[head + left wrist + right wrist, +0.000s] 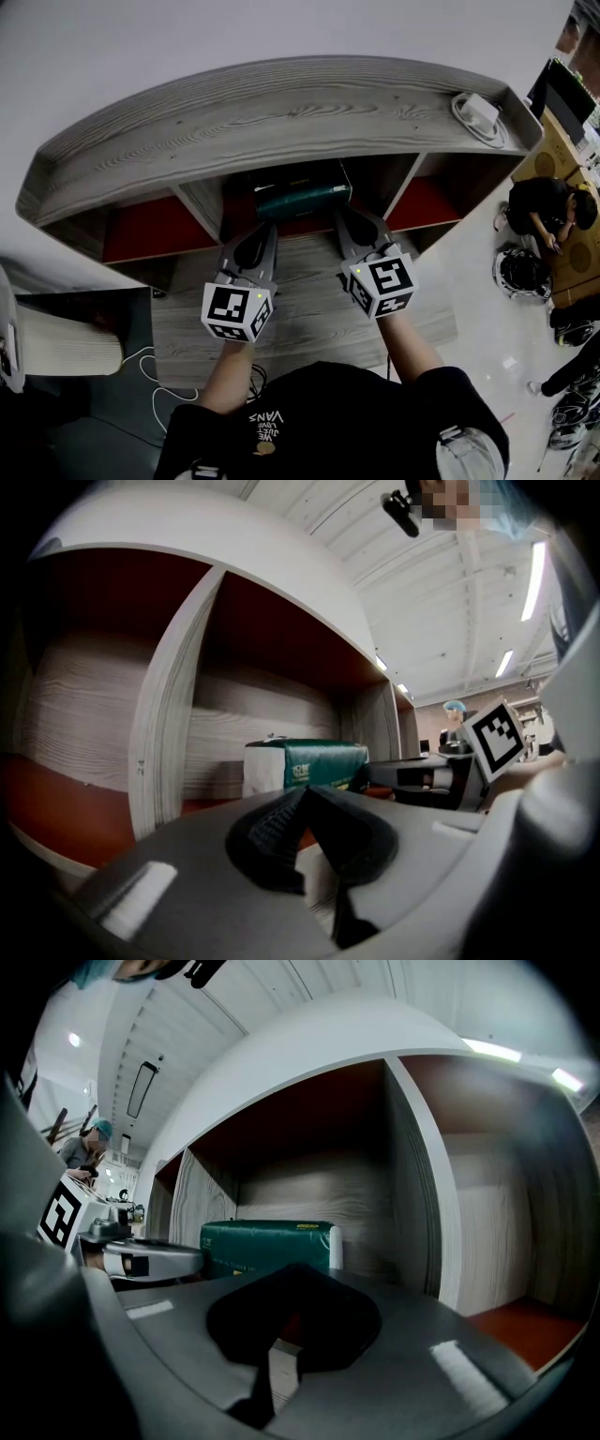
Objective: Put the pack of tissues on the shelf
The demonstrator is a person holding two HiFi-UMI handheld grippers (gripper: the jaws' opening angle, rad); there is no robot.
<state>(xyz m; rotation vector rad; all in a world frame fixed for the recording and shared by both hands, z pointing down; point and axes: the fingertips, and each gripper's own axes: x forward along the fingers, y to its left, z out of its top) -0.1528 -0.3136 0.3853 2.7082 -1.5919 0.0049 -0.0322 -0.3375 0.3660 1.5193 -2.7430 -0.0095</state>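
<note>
Head view: the pack of tissues (302, 200) is sitting inside the shelf (281, 112) at frame centre. Just below, the left hand-held gripper (269, 230) and the right hand-held gripper (343, 216) are pressing together, holding nothing.

Open workshop hall; ceiling strip lights (536, 578)

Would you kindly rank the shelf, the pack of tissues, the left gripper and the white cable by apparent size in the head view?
1. shelf
2. left gripper, which looks larger partly because it is nearer the camera
3. pack of tissues
4. white cable
</note>
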